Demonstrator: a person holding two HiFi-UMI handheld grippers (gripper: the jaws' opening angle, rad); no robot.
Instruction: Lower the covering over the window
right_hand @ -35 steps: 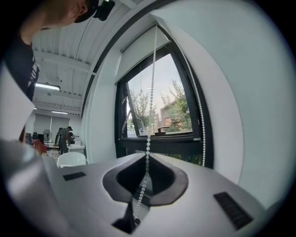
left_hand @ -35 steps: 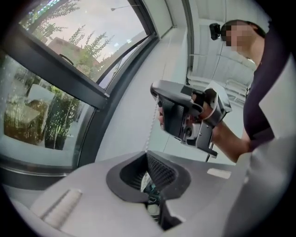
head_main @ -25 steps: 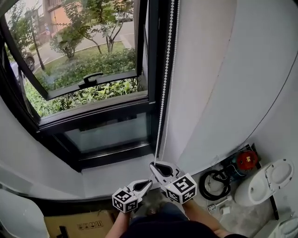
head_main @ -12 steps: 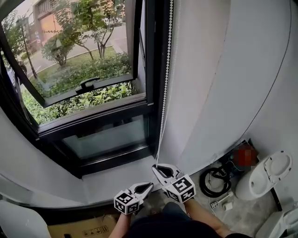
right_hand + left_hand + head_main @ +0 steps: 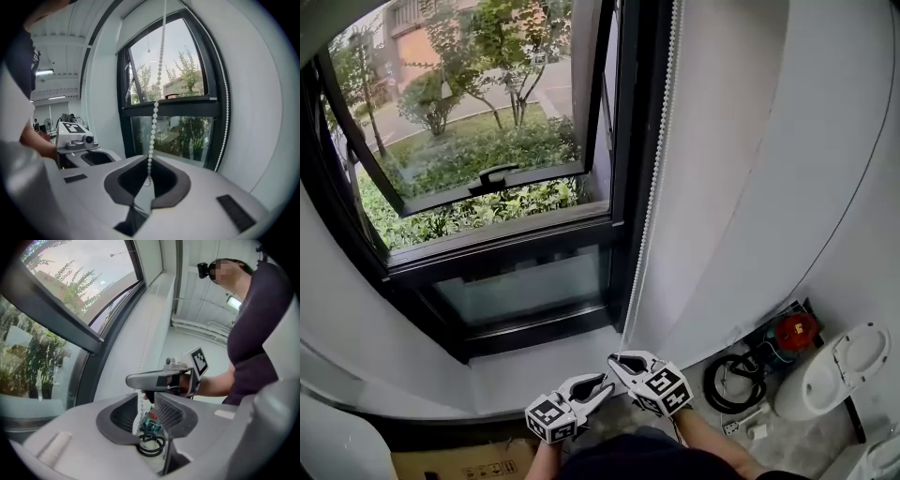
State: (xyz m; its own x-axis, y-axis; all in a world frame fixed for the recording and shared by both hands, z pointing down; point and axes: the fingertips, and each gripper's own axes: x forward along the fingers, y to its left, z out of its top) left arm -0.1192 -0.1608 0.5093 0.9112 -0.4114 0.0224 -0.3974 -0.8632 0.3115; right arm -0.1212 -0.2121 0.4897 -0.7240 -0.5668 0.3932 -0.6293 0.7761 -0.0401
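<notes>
White beaded cord [image 5: 154, 117], black window frame [image 5: 628, 141]

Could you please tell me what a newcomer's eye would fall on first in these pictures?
A black-framed window fills the upper left of the head view, its sash tilted open onto greenery. A white bead chain hangs down its right edge; the right gripper is shut on it low down, while the left gripper is opening its jaws around it. A white toilet sits at lower right.
</notes>
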